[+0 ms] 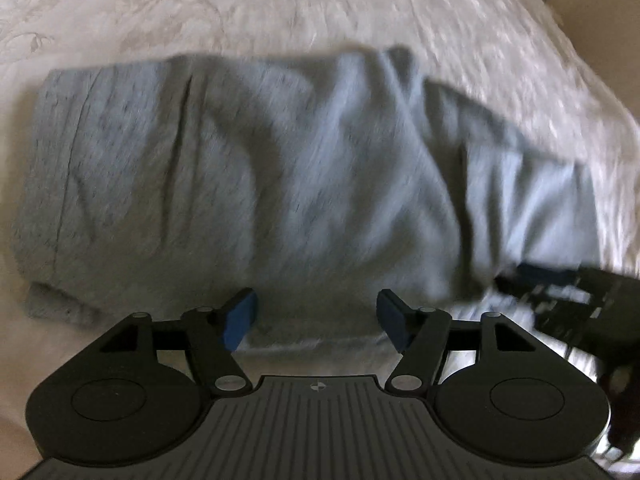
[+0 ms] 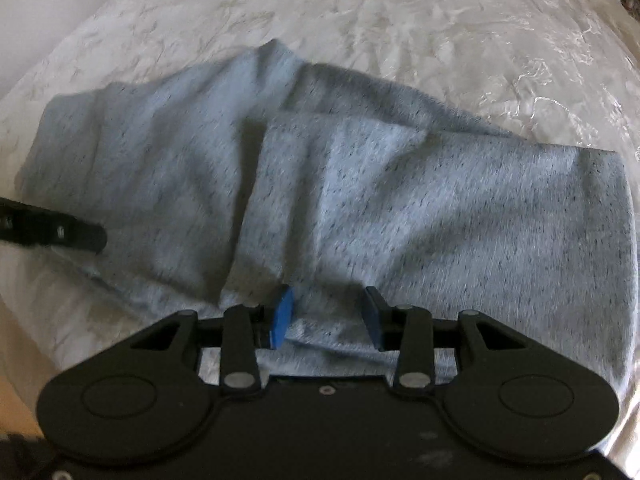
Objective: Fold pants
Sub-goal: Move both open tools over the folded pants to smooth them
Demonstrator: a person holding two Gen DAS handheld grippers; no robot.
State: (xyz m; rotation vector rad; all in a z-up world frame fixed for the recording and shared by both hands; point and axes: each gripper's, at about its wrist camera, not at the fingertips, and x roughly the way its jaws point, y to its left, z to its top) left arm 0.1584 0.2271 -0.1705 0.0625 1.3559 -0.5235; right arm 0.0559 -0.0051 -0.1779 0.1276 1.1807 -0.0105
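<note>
The grey heathered pants [image 1: 248, 168] lie folded and rumpled on a white patterned bedspread [image 1: 240, 4]. My left gripper [image 1: 318, 316] is open, its blue pads just at the near edge of the cloth, holding nothing. My right gripper [image 2: 326, 314] is open with the near hem of the pants [image 2: 400, 208] lying between its blue pads; the jaws stand apart and do not pinch it. The right gripper shows in the left wrist view [image 1: 560, 296] at the pants' right end. The left gripper's finger shows in the right wrist view [image 2: 52, 232] at the left.
The bedspread [image 2: 400, 12] surrounds the pants on all sides. The bed's edge and a beige wall or floor [image 1: 600, 20] show at the far right. A pale surface [image 2: 32, 8] lies beyond the bed at the left.
</note>
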